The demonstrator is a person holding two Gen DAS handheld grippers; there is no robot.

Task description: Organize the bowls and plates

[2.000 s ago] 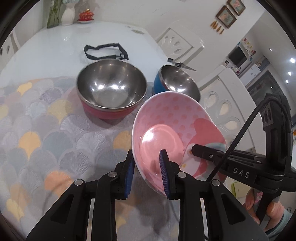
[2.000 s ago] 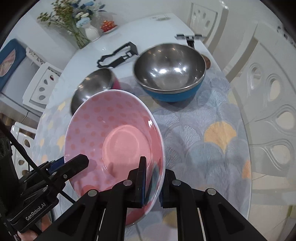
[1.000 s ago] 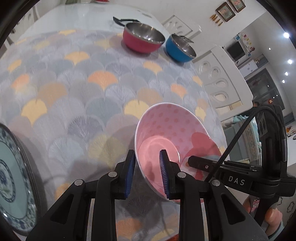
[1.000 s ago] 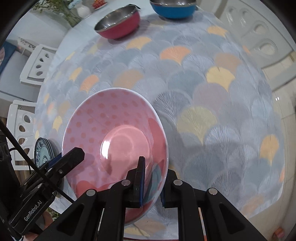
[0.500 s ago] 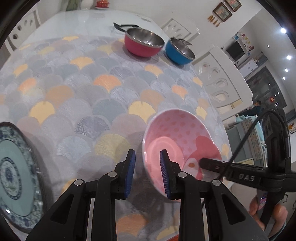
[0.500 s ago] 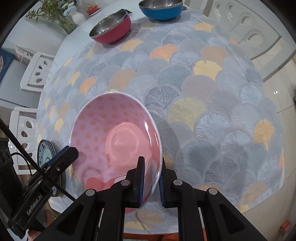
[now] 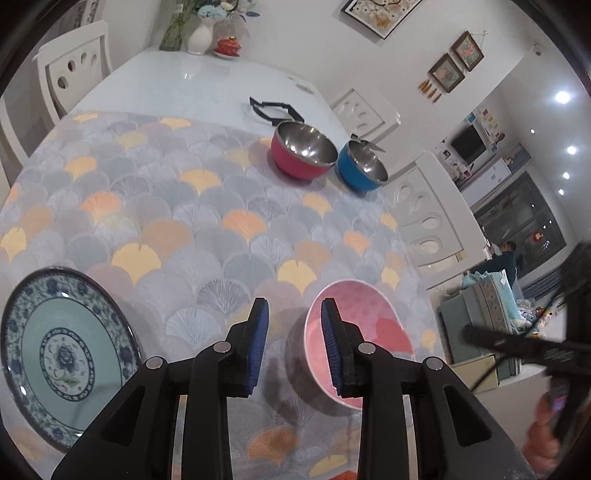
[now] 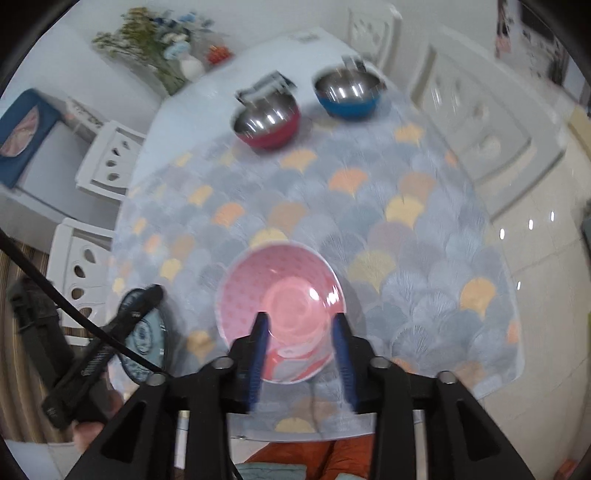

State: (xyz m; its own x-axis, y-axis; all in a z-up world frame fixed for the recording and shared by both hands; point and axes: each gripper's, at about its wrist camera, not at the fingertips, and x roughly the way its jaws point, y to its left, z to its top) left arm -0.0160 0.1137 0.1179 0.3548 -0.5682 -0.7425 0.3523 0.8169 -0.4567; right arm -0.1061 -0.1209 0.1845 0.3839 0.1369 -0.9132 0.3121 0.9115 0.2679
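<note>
Down on the scallop-patterned tablecloth (image 7: 207, 229) sits the pink bowl (image 8: 282, 295), upright near the cloth's near edge, and everything else is best placed from it. Above it, the right gripper (image 8: 301, 350) hangs pointing steeply down, its blue-padded fingers (image 8: 258, 354) standing on either side of the bowl's near rim as seen from the right wrist camera; the jaws are opening, and the pads do not press on the bowl. Just left of the bowl, the left gripper (image 7: 293, 345) has its jaws a little apart and opening slightly; nothing is between them but bare cloth, though from the left wrist camera its right pad overlaps the bowl's left rim, and whether it touches the rim cannot be told. Farther left of the bowl, at the cloth's edge, lies a blue-and-white patterned plate (image 7: 59, 354). Well beyond the bowl, at the far edge of the cloth, stand two steel-lined bowls side by side: a red bowl (image 7: 301, 155) and, to its right, a blue bowl (image 7: 362, 171), close together. Behind those, on the bare white table (image 7: 177, 85), lies a black frame-like object (image 7: 275, 110), and at the table's far end a white vase of flowers (image 7: 199, 33).
</note>
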